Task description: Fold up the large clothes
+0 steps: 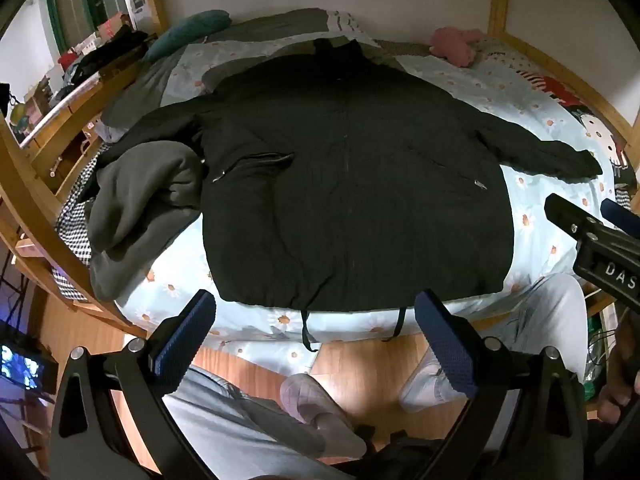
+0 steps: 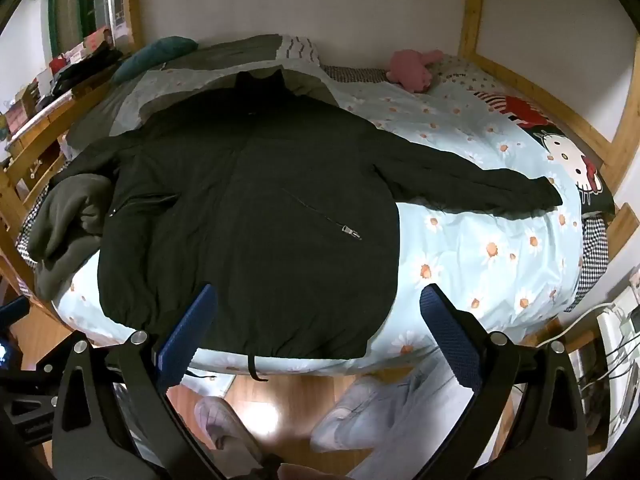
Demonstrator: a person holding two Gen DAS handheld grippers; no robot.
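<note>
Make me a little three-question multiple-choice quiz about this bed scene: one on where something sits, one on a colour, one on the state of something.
1. Where is the pink plush toy?
A. At the far side of the bed, near the wall
B. On the floor
C. On top of the jacket

2. What colour is the jacket spread on the bed?
A. Red
B. Very dark, almost black
C. White

3. How do the two handheld grippers stand?
A. Both clamped on the jacket
B. One holds a sleeve
C. Both open, holding nothing

Answers:
1. A: the toy lies on the floral bedsheet by the wall, beyond the collar.
2. B: body and sleeves are uniformly dark against the pale blue sheet.
3. C: the left gripper and the right gripper each show blue pads spread wide, nothing between them; the jacket lies flat, unfolded.
</note>
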